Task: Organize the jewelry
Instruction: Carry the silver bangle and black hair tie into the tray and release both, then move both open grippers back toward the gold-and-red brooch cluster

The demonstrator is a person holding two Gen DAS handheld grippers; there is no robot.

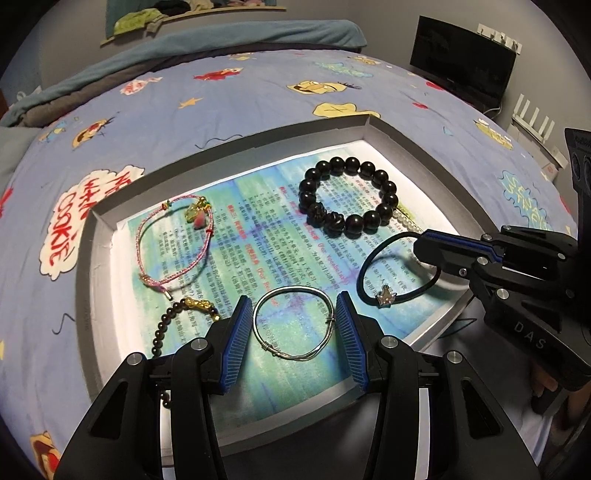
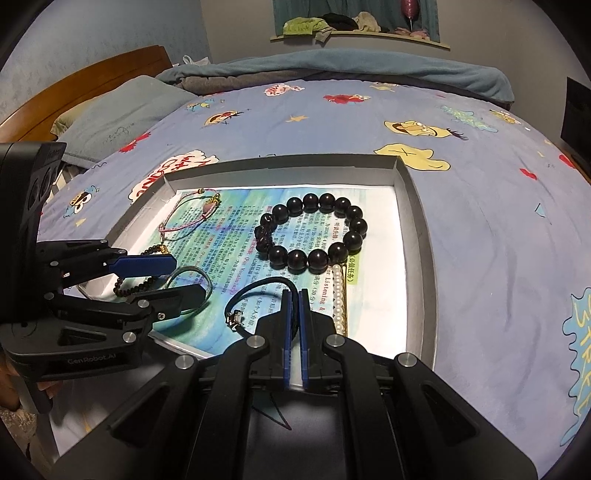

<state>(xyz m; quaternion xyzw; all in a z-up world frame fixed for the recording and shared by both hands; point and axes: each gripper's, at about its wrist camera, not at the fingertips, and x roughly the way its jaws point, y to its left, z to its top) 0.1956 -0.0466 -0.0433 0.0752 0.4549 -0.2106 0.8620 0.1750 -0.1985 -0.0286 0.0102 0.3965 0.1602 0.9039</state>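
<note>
My left tool (image 1: 293,319) half-wide, straddling silver bangle (image 1: 293,325), no squeeze; right tool (image 2: 294,295) pinched on black cord bracelet (image 2: 255,291) in tray (image 2: 415,206).

"GenRobot.AI" stands on the left tongs (image 2: 181,273), "DAS" on the right tongs (image 1: 421,245), "COOKIE" on the bedsheet (image 1: 258,96).

1. I see a bed with a blue cartoon-print sheet (image 2: 461,229) filling most of both views.
2. A teal blanket (image 2: 351,70) lies bunched along its far edge.
3. A grey pillow (image 2: 122,118) rests by the wooden headboard (image 2: 74,85).
4. A wall shelf (image 2: 354,35) carries crumpled clothes (image 2: 332,22).
5. A dark monitor (image 1: 461,62) stands beyond the bed in my left view.
</note>
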